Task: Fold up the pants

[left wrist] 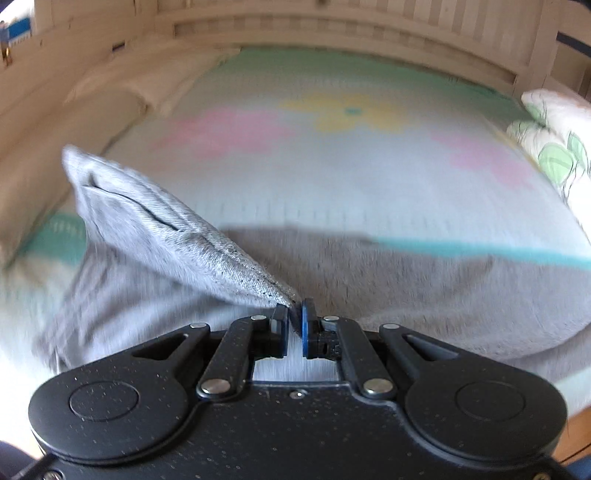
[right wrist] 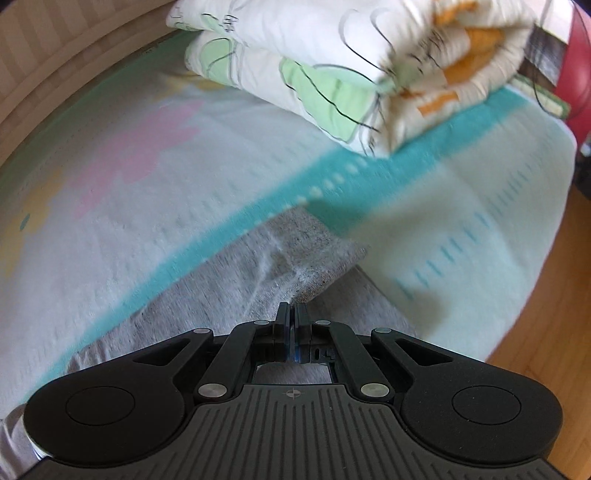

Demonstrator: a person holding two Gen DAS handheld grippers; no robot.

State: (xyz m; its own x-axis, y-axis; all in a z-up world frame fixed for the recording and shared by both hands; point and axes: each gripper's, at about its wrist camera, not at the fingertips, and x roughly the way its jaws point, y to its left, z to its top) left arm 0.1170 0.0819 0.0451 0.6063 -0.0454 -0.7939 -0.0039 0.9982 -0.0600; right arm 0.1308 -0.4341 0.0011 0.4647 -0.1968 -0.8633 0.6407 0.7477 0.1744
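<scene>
A: On the left side, what is the left gripper [left wrist: 294, 314] doing?

B: It is clenched on the grey pants [left wrist: 155, 221]. The blue pads [left wrist: 307, 325] pinch a corner of the fabric, and this corner rises as a pointed flap toward the upper left. A seam or a pocket opening runs along this lifted part.

A: And the rest of the pants?

B: The rest lies flat on the bed sheet [left wrist: 332, 177], spread behind and below the gripper toward the right. The sheet is pale with pink and yellow flower shapes and a teal stripe [left wrist: 480, 251]. The picture is blurred, so I cannot tell small details.

A: What is behind the bed?

B: A wooden slatted headboard [left wrist: 332, 29] at the far side, and a cream pillow [left wrist: 122, 85] at the left.

A: Now the right side?

B: The right gripper [right wrist: 294, 314] is also clenched, its jaws pressed together on the edge of the pants [right wrist: 288, 254]. The fabric is folded there, one grey layer over another, and it lies across the teal stripe [right wrist: 369, 173].

A: Anything near it?

B: A folded quilt [right wrist: 332, 66], white with green and orange shapes, lies on the sheet [right wrist: 129, 192] beyond the pants, well apart from them. At the far right, the wooden floor [right wrist: 546, 314] shows beside the bed.
</scene>
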